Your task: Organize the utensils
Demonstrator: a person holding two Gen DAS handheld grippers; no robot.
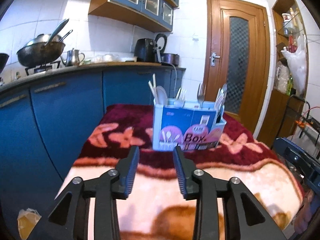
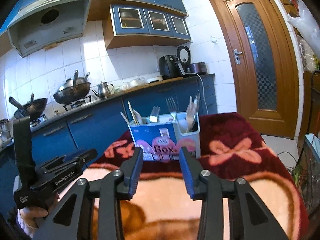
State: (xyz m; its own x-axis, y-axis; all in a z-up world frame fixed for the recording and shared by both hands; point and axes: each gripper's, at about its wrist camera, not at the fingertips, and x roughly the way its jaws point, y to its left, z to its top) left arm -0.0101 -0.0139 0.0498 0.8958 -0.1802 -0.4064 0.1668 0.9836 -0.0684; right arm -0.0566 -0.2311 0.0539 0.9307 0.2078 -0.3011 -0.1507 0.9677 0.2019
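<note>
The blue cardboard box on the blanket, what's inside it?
Standing in the blue cardboard box: metal forks, white plastic spoons, pale chopsticks and more plastic cutlery in the end compartment. Their lower ends and the box's floor are hidden by its walls.

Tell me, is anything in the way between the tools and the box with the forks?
Nothing visible. Only bare blanket lies between the left tool, the right tool and the box. Both tools are open and empty.
</note>
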